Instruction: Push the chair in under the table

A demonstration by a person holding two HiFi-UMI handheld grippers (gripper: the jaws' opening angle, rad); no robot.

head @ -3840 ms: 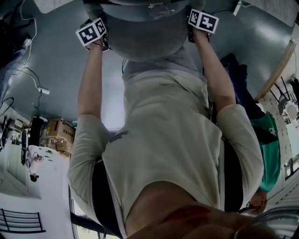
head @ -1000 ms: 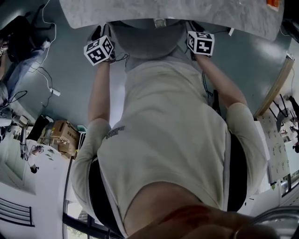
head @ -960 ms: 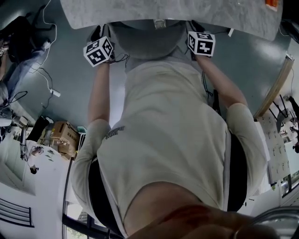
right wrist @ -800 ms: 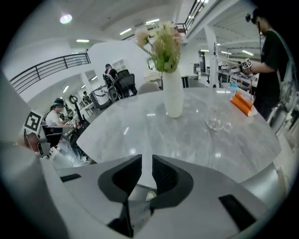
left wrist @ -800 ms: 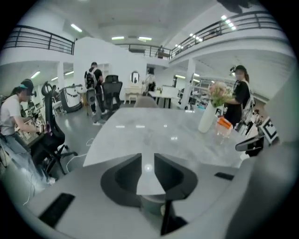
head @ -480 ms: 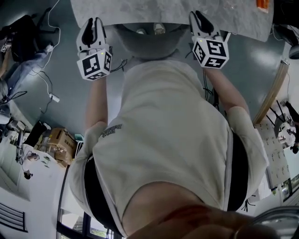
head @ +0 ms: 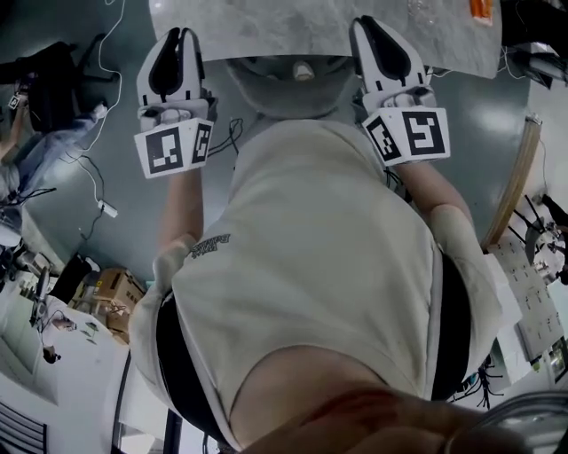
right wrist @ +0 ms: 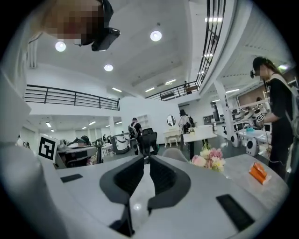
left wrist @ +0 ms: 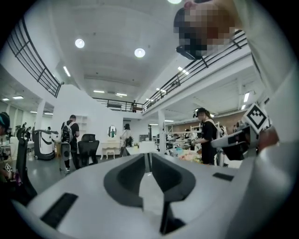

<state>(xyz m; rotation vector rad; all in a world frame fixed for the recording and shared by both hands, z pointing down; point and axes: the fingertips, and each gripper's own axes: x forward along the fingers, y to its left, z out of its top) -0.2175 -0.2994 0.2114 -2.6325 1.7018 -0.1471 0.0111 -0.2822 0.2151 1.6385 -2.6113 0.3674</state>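
In the head view the grey chair (head: 286, 84) stands with its seat tucked beneath the marbled table (head: 266, 22), just ahead of the person's torso. Both grippers are lifted clear of it. My left gripper (head: 177, 35) hangs left of the chair and my right gripper (head: 364, 22) to its right, their tips over the table's near edge. Both pairs of jaws have just been closing and now stand shut with nothing between them, as the left gripper (left wrist: 148, 156) view and the right gripper (right wrist: 146, 161) view also show.
An orange item (head: 479, 9) lies on the table at the far right, and pink flowers (right wrist: 209, 158) stand near it. Cables (head: 98, 115) trail across the floor to the left. Cardboard boxes (head: 111, 285) sit behind. A person (right wrist: 280, 116) stands by the table's right side.
Both grippers have left the sides of the chair back and risen toward the camera, now pointing level across the table. Their jaws have narrowed. The chair stays under the table.
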